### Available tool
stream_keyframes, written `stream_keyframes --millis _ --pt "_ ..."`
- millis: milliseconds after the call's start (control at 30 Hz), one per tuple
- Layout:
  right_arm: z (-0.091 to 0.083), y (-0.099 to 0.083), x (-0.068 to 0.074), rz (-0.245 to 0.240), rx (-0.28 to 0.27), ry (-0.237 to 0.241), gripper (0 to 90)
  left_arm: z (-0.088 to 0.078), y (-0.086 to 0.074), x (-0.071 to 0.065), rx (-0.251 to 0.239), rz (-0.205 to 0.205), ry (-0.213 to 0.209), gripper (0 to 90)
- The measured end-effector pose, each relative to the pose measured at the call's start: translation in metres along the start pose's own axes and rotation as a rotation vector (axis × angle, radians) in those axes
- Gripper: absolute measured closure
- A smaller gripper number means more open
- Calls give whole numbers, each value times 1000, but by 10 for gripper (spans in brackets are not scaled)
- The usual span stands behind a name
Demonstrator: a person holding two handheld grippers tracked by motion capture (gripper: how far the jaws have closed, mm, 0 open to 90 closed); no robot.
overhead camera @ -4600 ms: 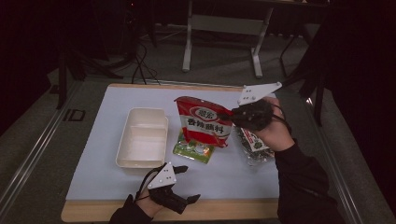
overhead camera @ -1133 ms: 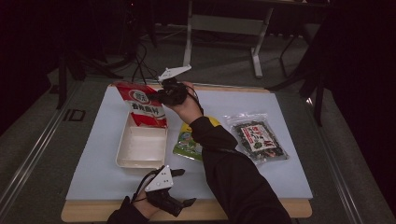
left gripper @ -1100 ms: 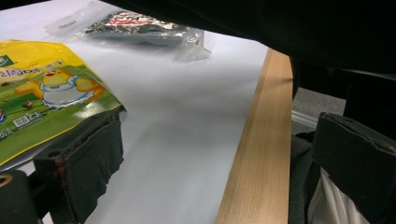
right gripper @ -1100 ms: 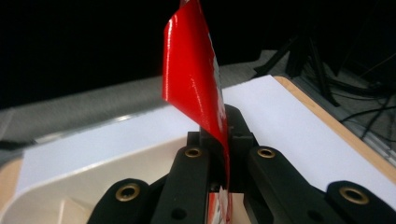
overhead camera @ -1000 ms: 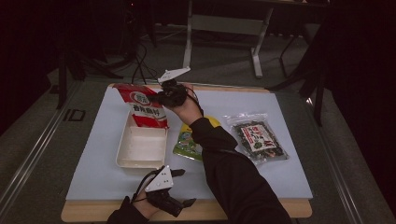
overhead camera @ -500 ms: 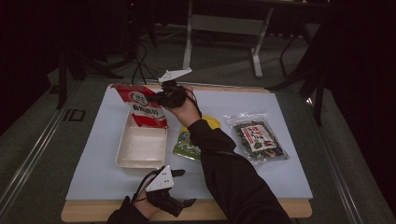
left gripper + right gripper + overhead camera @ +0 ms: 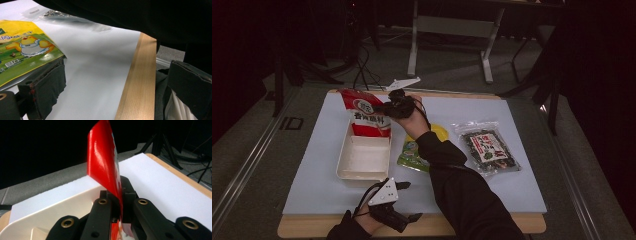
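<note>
A red snack bag (image 7: 364, 116) stands tilted over the far end of the white tray (image 7: 343, 167). My right gripper (image 7: 386, 108) is shut on the bag's right edge. In the right gripper view the red bag (image 7: 103, 162) rises from between the pinched jaws of my right gripper (image 7: 120, 195), with the white tray (image 7: 57, 200) just below. My left gripper (image 7: 411, 201) rests at the table's near edge, open and holding nothing. In the left gripper view my left gripper (image 7: 120, 85) has its jaws wide apart over the white mat.
A green and yellow packet (image 7: 414, 154) lies right of the tray, partly under the right forearm, and shows too as the green packet (image 7: 25, 50). A clear seaweed packet (image 7: 488, 148) lies further right. The table's wooden front edge (image 7: 140, 82) runs between the left jaws.
The right gripper carried the red bag from the middle of the mat leftwards to the far end of the tray. Over the last second it barely shifted. The left gripper stayed put.
</note>
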State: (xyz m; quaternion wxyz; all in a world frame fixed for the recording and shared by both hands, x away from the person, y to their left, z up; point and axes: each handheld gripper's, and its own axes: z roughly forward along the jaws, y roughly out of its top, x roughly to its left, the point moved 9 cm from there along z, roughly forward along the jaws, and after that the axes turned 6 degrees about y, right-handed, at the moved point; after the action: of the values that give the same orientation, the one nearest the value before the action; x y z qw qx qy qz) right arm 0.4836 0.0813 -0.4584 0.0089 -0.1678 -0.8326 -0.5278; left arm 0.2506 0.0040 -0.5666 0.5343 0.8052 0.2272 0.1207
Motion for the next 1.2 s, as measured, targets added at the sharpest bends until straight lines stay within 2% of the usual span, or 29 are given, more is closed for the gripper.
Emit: stream_keyframes --millis 100,167,300,333,433,600,767,867,933,1100,1200 --pt "-1 -8 -1 21 3 20 887 1 -1 0 2 0 -1 35" --pt "-1 -9 -3 36 8 16 872 1 -1 0 4 -2 -1 35" --pt "-3 -14 -4 9 43 -10 799 2 -1 0 6 2 -3 35" --pt "-5 -14 -5 3 44 -14 764 2 -1 0 6 2 -3 35" --pt "-11 -12 -4 3 35 -19 740 2 -1 0 7 1 -1 35" --pt "-17 -14 0 -23 56 -35 697 3 -2 0 10 1 -1 35" --pt "-22 -22 0 -26 62 -42 587 2 -1 -1 6 4 -2 35" --pt "-25 -27 -2 -29 74 -46 590 3 -1 -1 6 4 -2 35" --pt "-32 -32 -5 -47 85 -62 566 3 -1 -1 5 4 -1 35" --pt "-46 -39 -8 -48 84 -79 545 3 -1 -1 4 6 2 35" --pt "-62 -50 -11 -57 90 -99 528 3 0 0 2 5 5 35"
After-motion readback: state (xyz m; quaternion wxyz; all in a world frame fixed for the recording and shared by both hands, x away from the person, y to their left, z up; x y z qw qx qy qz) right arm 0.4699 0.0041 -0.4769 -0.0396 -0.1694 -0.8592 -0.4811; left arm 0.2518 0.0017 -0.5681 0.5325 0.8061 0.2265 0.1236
